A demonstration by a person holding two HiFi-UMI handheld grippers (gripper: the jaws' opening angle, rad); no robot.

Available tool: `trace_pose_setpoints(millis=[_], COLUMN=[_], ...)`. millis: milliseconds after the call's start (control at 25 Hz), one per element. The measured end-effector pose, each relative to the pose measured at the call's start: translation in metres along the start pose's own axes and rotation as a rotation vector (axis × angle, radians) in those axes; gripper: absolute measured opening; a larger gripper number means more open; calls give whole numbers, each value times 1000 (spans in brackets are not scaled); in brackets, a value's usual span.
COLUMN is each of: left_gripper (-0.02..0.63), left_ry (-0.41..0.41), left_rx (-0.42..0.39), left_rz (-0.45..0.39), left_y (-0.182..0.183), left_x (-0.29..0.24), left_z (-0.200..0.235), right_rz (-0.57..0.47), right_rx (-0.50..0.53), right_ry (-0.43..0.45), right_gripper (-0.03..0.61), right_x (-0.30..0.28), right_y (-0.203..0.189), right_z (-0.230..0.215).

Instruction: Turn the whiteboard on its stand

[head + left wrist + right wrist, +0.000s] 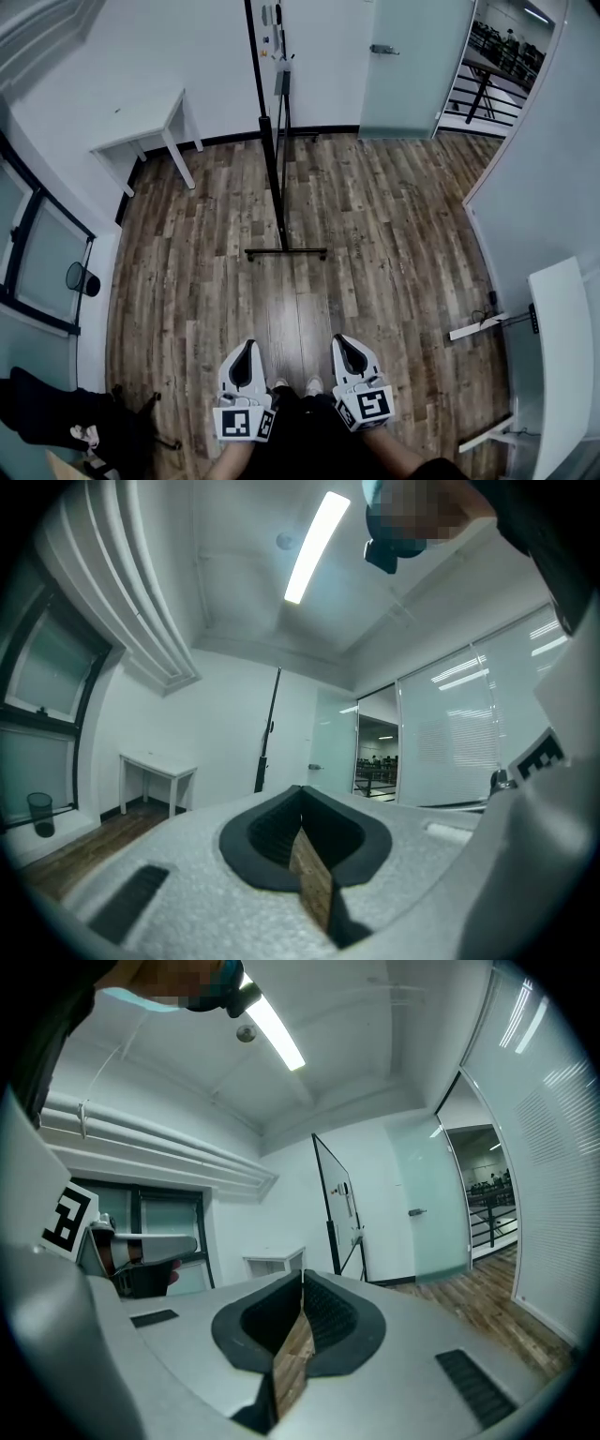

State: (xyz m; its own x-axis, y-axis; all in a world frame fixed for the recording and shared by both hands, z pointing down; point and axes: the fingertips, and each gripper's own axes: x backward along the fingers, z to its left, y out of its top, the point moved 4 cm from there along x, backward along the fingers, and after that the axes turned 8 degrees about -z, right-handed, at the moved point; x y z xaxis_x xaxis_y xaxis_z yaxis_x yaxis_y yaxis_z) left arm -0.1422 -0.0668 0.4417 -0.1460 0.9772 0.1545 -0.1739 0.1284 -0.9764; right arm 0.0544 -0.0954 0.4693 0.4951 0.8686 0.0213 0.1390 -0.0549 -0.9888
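Though the left tool and right tool are closed and empty, the edge-on whiteboard stands far ahead, nearer the left.

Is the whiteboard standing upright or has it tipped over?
Upright: the whiteboard stands vertical on its stand, whose base bar lies flat on the floor.

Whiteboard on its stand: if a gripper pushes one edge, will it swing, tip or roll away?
Probably swings: the whiteboard is a tall thin panel. Its narrow floor foot suggests tipping if shoved hard. Wheels can't be made out.
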Motion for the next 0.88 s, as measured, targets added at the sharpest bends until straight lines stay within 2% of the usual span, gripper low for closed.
trace_pose_setpoints(millis=[280, 680, 880], left_gripper=[15, 15, 17], left_ry=[11, -35, -54], left_rx=[-12, -12, -46], left_rz=[15, 10, 30], left_y=[-15, -37, -50], left_x=[-79, -240, -320], left_z=[19, 62, 94], right_rz=[-3, -9, 9], right_rx=[-14, 19, 24], right_ry=[-4, -43, -71], right_gripper=[17, 17, 17], right_x=[-62, -186, -256], right_y=[2, 6, 6], right_z=[-32, -84, -106])
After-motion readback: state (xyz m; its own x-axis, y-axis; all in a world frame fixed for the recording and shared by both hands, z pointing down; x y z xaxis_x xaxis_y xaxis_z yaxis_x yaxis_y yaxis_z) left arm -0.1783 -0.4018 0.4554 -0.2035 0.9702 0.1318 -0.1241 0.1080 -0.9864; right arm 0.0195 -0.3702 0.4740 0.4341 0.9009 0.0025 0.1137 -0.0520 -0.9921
